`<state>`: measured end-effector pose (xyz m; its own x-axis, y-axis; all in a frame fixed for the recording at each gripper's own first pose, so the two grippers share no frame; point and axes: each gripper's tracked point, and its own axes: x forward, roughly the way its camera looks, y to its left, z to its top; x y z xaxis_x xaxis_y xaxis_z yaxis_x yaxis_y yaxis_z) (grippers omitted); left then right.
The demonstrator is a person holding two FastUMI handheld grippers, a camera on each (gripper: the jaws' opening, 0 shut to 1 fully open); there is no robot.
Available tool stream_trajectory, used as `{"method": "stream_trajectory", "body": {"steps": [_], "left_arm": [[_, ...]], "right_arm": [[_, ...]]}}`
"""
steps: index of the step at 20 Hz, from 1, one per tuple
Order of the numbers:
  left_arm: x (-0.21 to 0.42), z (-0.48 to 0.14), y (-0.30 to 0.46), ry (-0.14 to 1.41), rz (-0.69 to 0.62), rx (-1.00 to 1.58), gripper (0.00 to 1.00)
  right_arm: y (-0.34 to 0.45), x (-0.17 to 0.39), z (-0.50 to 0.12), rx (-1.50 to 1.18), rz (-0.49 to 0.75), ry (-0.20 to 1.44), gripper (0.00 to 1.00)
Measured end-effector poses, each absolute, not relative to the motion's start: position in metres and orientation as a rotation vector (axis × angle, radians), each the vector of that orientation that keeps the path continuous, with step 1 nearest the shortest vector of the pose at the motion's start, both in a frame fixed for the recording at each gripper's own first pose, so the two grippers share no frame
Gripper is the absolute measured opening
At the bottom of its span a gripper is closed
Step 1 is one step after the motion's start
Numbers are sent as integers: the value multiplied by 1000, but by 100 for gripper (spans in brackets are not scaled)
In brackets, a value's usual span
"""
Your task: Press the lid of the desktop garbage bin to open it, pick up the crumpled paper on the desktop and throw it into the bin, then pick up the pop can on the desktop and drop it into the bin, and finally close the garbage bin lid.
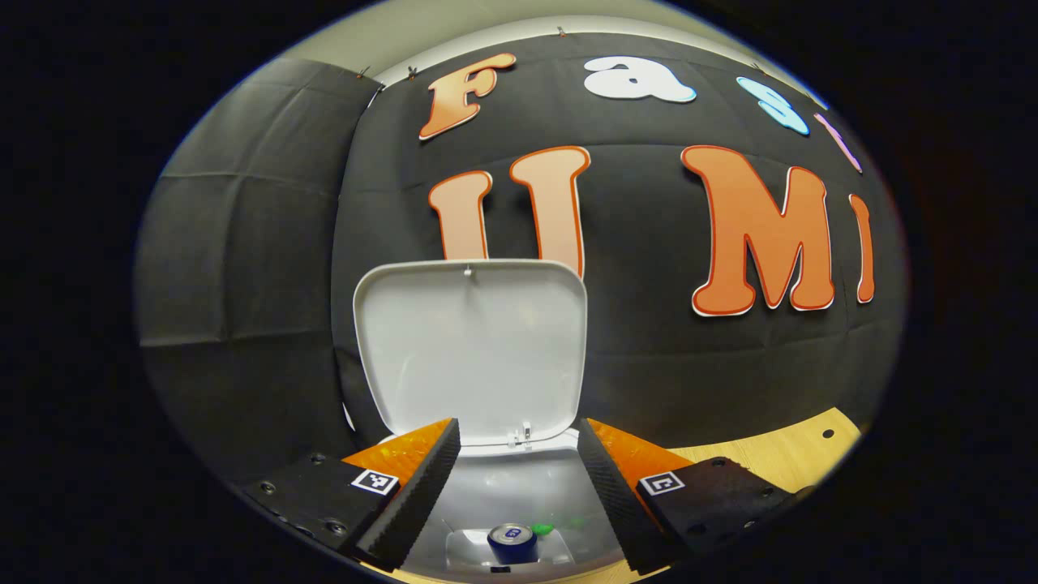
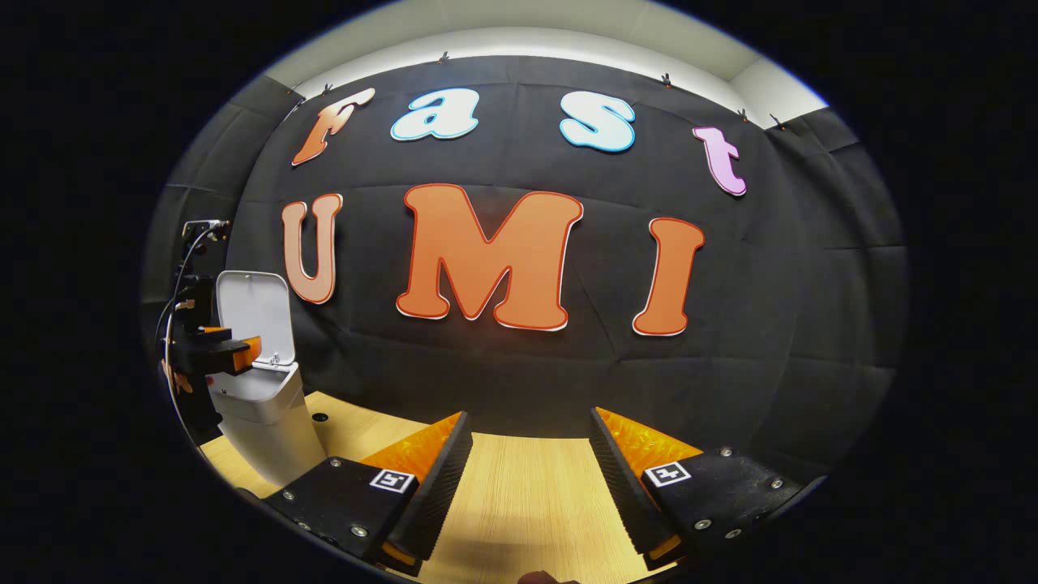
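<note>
The white bin [image 1: 519, 495] stands open, its lid [image 1: 473, 349] tilted up against the back wall. Down inside it lies a blue pop can [image 1: 512, 542] with a bit of green [image 1: 543, 529] beside it. My left gripper [image 1: 519, 442] hovers open right over the bin's mouth, nothing between its fingers. In the right gripper view the same bin [image 2: 263, 414] stands at the far left with its lid [image 2: 253, 312] up, and the left gripper [image 2: 231, 345] hangs over it. My right gripper [image 2: 531, 438] is open above the bare wooden desktop [image 2: 519, 495], well to the bin's right.
The black cloth wall stands close behind the bin. A strip of wooden desktop with small holes [image 1: 827, 434] runs to the bin's right. Cables [image 2: 190, 243] trail from the left gripper's body.
</note>
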<state>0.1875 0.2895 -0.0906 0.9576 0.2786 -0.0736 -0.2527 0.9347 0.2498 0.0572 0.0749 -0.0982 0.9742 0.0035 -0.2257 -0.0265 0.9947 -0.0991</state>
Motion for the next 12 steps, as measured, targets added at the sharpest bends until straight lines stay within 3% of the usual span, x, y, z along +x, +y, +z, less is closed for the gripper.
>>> {"method": "stream_trajectory", "body": {"steps": [12], "left_arm": [[244, 60, 321, 74, 325, 152, 92]], "right_arm": [[67, 58, -86, -63, 47, 198, 87]]}}
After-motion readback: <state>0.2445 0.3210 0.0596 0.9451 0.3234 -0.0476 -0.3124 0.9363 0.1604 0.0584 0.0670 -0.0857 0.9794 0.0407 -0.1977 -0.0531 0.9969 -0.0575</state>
